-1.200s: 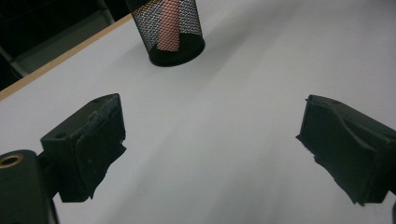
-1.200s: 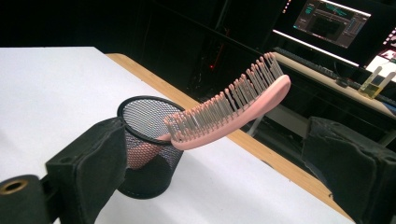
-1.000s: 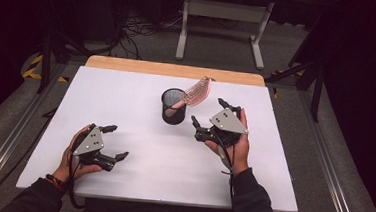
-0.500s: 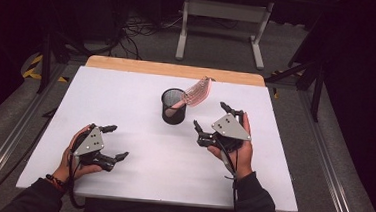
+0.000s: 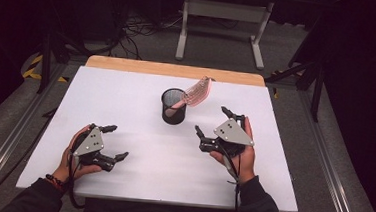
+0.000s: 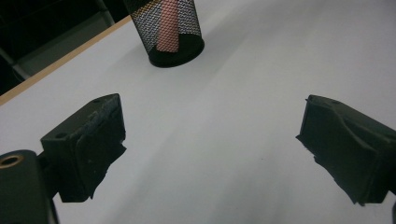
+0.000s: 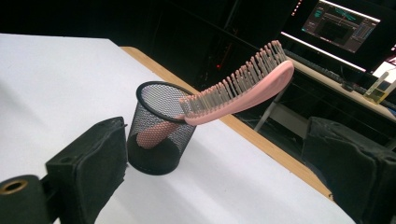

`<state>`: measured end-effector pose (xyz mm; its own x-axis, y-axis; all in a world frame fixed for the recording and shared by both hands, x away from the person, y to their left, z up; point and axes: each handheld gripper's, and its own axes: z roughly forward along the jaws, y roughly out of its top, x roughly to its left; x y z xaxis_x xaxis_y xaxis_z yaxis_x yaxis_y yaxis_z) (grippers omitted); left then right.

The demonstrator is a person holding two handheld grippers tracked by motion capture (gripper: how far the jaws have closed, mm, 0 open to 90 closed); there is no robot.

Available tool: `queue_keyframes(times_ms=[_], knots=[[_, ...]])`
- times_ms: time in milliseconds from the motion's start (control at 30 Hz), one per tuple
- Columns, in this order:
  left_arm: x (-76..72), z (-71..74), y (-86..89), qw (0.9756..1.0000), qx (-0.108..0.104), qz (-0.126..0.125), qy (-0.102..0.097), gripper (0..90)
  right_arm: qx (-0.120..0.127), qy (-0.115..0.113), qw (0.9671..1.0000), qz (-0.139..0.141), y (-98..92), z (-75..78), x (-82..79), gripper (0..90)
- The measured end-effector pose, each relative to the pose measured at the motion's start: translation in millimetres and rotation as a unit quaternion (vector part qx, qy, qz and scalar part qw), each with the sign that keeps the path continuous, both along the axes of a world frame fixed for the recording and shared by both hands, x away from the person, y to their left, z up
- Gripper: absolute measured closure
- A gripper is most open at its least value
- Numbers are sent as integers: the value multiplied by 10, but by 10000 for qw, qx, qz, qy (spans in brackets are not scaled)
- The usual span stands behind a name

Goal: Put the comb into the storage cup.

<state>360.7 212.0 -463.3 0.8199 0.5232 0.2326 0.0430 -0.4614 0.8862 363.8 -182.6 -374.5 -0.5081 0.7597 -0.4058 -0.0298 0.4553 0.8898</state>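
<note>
Brush: the pink hairbrush (image 7: 243, 88) is standing handle-down in the black mesh cup (image 5: 174, 106), leaning on its rim, seemingly bristles up.
Right gripper (image 5: 216, 124): hovering near, jaws gaping, holding nothing.
Left gripper (image 5: 112, 142): resting apart, jaws wide, empty.

No readable text anywhere; the distant monitor (image 7: 343, 21) perhaps shows writing, too blurred to read.

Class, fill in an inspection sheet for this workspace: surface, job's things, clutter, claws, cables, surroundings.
Surface: white table, wooden strip along far edge.
Job's things: pink hairbrush standing handle-down in black mesh cup, head leaning over the rim.
Clutter: nothing seen.
Claws: left claw open, holding nothing; right claw open, holding nothing, short of the cup.
Cables: tangle on floor beyond table.
Surroundings: white desk frame, lit monitor.
</note>
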Motion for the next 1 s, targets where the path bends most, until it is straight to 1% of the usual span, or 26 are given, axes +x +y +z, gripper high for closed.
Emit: queue_keyframes(times_ms=[133,267,333,467,567,667,833,1000], knots=[[0,-2,-2,10000,4,2,16,78,-66,-33,10000,31,-13,-20,-31,74],[-2,1,-4,10000,15,-27,14,78,-64,-50,10000,-2,-41,-31,-56,72],[-3,0,-5,10000,19,-28,13,77,-113,-93,9999,-36,-56,-37,-70,71],[3,-6,-6,10000,13,-24,35,76,-110,-85,9999,-46,-91,-49,-93,71],[3,-6,-7,10000,20,-34,38,75,-179,-136,9997,-48,-113,-63,-112,71],[5,-7,-7,10000,29,-33,41,75,-212,-139,9997,-42,-135,-79,-130,69],[2,-5,-8,10000,30,-41,31,75,-346,-206,9992,-60,-164,-116,-169,66],[2,-4,-7,10000,37,-47,27,75,-384,-224,9990,15,-186,-160,-202,65]])
